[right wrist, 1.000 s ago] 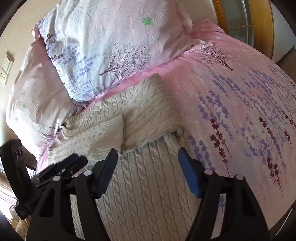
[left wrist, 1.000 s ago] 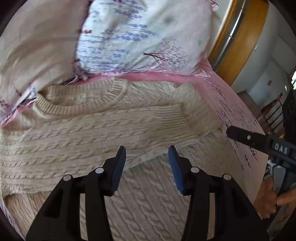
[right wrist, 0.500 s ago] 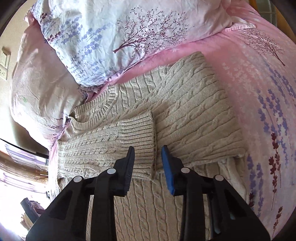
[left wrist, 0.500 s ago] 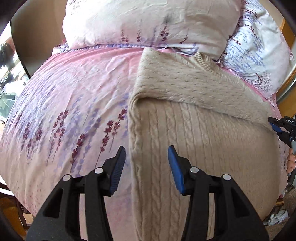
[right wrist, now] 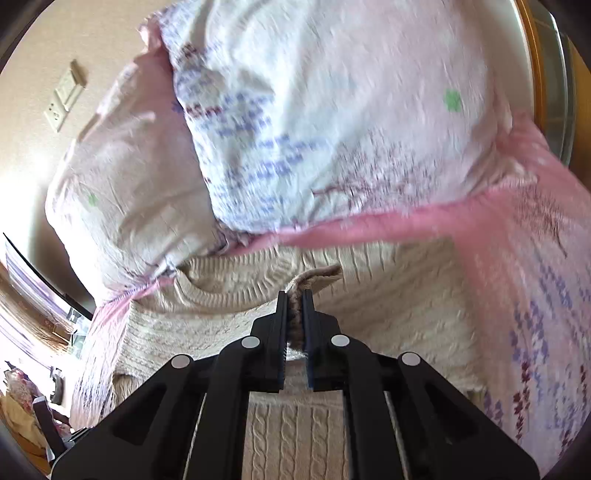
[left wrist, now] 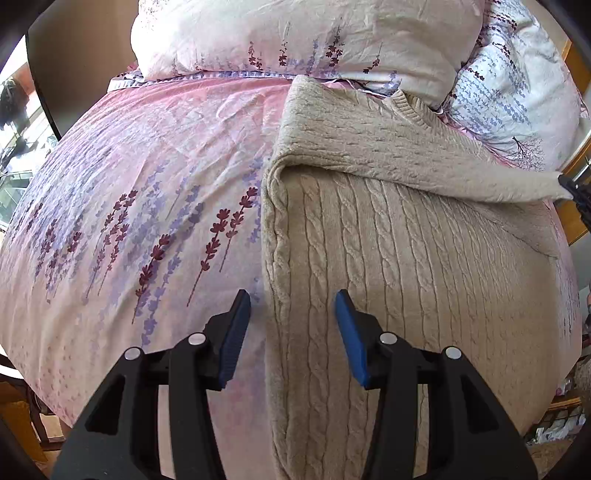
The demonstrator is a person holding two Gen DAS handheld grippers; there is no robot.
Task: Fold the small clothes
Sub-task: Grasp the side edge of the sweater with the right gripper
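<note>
A cream cable-knit sweater (left wrist: 406, 258) lies on the pink floral bedsheet (left wrist: 147, 184), its sleeve (left wrist: 388, 147) folded across the chest. My left gripper (left wrist: 291, 314) is open and empty, hovering over the sweater's left folded edge near the hem. My right gripper (right wrist: 294, 299) is shut on the sleeve cuff (right wrist: 314, 278) and holds it lifted above the sweater body (right wrist: 295, 435); its tip shows at the right edge of the left wrist view (left wrist: 576, 192). The neckline (right wrist: 229, 284) lies toward the pillows.
Two floral pillows (left wrist: 314, 33) (right wrist: 332, 129) lie at the head of the bed behind the sweater. A wooden frame (right wrist: 539, 74) stands at the far right. The bed edge drops off at the lower left (left wrist: 55, 398). A wall socket (right wrist: 62, 99) is on the wall.
My right gripper closed on the sleeve cuff and lifted it. My left gripper swung from the sweater's chest to its left edge and stays open.
</note>
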